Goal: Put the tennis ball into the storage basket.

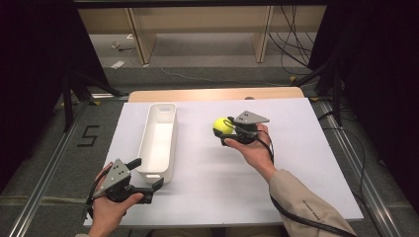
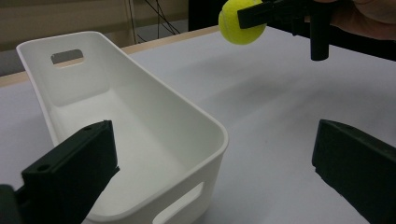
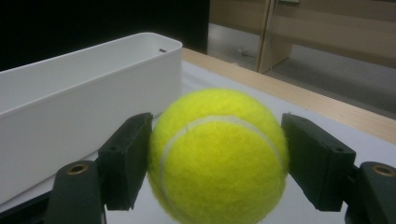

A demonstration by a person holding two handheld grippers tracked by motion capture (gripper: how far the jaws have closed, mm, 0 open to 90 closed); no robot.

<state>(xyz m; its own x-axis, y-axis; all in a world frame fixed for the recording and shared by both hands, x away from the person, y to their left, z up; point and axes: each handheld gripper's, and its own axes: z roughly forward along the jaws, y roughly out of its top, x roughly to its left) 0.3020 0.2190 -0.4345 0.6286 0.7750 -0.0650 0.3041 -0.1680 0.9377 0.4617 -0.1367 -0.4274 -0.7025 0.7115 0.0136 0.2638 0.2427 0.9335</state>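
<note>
A yellow tennis ball (image 1: 222, 125) hangs above the white table sheet, clamped between the jaws of my right gripper (image 1: 223, 129). In the right gripper view the ball (image 3: 217, 156) sits squeezed between the two black pads, with the white bin (image 3: 70, 102) to its left. That long white bin (image 1: 159, 140) lies left of centre on the sheet, nothing inside it. My left gripper (image 1: 146, 174) rests at the bin's near end, jaws wide apart with nothing between them. In the left gripper view the bin (image 2: 135, 135) lies ahead and the ball (image 2: 241, 22) shows at the top.
A white sheet (image 1: 296, 163) covers the wooden table (image 1: 212, 94). Cables trail from both grippers. Metal rails run along both sides of the table, and wooden shelving stands on the floor beyond the far edge.
</note>
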